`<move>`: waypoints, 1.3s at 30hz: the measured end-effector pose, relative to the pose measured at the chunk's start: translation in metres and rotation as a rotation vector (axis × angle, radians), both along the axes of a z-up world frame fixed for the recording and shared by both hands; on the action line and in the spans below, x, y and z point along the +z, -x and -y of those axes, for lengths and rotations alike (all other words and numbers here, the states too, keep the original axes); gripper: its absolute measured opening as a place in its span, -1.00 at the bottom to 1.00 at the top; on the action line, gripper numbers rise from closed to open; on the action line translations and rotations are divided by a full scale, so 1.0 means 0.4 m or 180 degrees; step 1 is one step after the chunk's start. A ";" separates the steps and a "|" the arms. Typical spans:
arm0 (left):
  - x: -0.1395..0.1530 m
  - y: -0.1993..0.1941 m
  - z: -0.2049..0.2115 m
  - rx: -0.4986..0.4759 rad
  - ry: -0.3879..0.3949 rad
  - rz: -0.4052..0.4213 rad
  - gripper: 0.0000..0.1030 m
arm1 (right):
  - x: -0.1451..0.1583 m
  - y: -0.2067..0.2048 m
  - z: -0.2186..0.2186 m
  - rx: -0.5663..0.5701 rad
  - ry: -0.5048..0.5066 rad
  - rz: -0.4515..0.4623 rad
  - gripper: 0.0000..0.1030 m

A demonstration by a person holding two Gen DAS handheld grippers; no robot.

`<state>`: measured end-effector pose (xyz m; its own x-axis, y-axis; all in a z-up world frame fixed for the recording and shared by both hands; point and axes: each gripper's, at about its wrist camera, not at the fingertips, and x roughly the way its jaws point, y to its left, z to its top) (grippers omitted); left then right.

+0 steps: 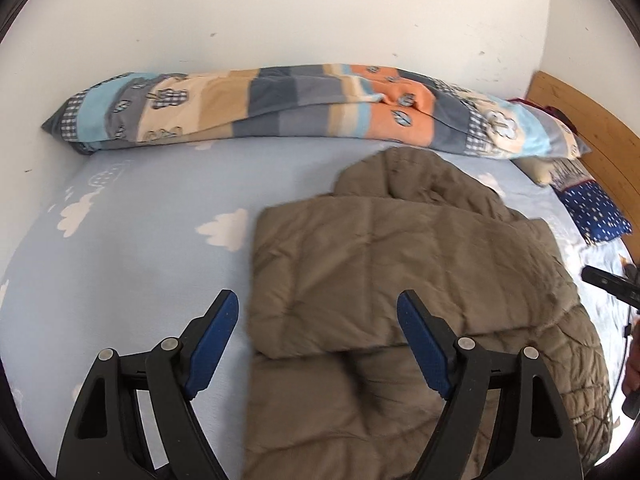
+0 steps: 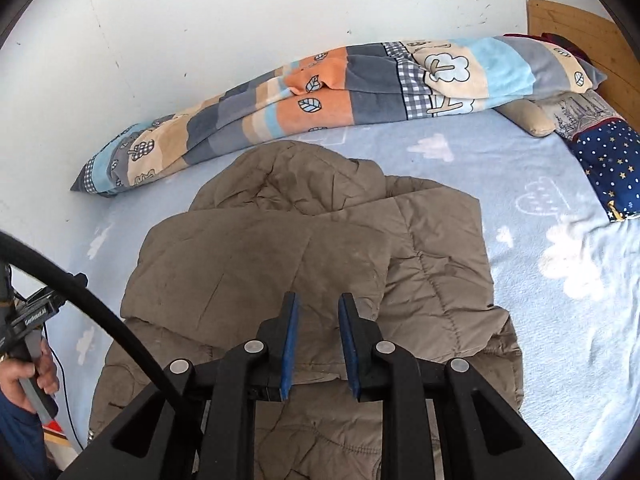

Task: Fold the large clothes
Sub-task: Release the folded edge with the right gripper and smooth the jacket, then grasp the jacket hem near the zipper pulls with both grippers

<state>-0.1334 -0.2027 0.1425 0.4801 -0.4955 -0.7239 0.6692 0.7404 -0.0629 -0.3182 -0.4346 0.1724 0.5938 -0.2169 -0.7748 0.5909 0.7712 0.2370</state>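
Right wrist view: jacket (image 2: 304, 280) runs lengthwise away from the right gripper (image 2: 318, 312), narrowly parted, empty; left gripper (image 1: 318, 312) spread.

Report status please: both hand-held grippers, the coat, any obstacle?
Left hand-held gripper open, empty. Right hand-held gripper nearly closed, empty. Brown coat partly folded on bed. Nothing in the way.

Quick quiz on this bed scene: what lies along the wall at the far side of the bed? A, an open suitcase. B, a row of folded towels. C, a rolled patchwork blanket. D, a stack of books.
C: a long rolled patchwork blanket in orange, blue and beige lies against the white wall, beyond the brown padded coat on the cloud-print sheet.
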 end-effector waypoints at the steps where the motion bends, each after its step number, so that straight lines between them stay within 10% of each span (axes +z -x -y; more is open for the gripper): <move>1: -0.011 0.009 0.014 -0.0031 -0.0018 -0.0027 0.57 | -0.004 -0.006 -0.003 -0.0006 0.0003 -0.0027 -0.56; 13: -0.226 0.058 0.125 -0.0160 -0.0584 -0.0539 0.57 | -0.139 -0.025 0.008 0.0030 -0.0298 -0.0442 -0.56; 17: -0.175 0.075 0.104 -0.0092 -0.0415 -0.0576 0.57 | -0.175 -0.022 0.011 0.0044 -0.0370 -0.0502 -0.56; 29: 0.079 0.286 -0.217 0.0177 0.0151 0.0344 0.57 | 0.068 0.212 -0.109 0.0045 -0.0098 0.0321 -0.46; 39: -0.051 0.368 -0.455 0.0598 0.0134 -0.0499 0.58 | 0.053 0.486 -0.215 -0.0115 -0.0168 0.0384 -0.27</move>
